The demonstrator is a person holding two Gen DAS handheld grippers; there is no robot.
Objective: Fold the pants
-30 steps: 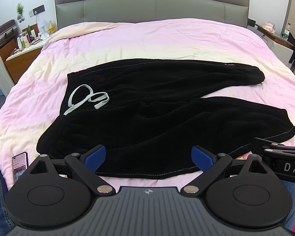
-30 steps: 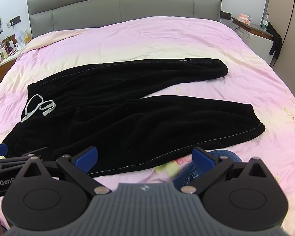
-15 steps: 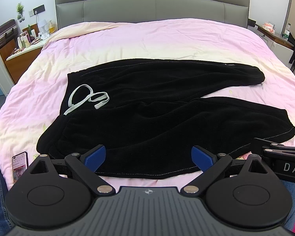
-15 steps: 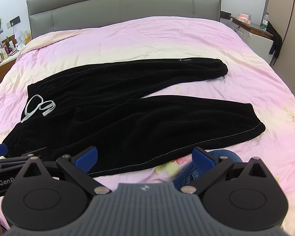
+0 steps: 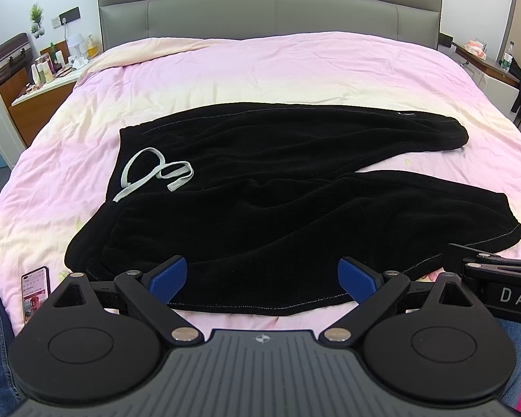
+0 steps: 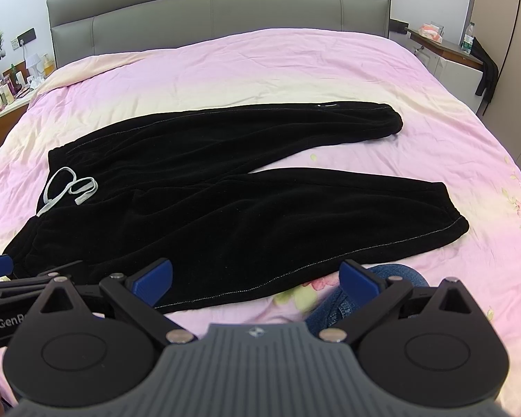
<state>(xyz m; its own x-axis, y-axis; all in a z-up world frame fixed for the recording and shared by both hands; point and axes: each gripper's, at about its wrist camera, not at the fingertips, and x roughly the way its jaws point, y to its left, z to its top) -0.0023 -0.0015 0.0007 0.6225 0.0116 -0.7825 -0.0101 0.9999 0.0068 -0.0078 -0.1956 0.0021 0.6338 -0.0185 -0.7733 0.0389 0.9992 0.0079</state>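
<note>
Black pants lie spread flat on the pink bedspread, waistband at the left, both legs running right and splayed apart. A pale drawstring lies looped on the waist. My left gripper hovers open over the near hem of the front leg, nothing between its blue pads. My right gripper is open too, above the near edge of the pants, holding nothing. Each gripper shows at the edge of the other's view.
A phone lies on the bed's near left corner. Blue denim of a person's leg sits at the bed's front edge. A cluttered nightstand stands left of the grey headboard, a shelf to the right.
</note>
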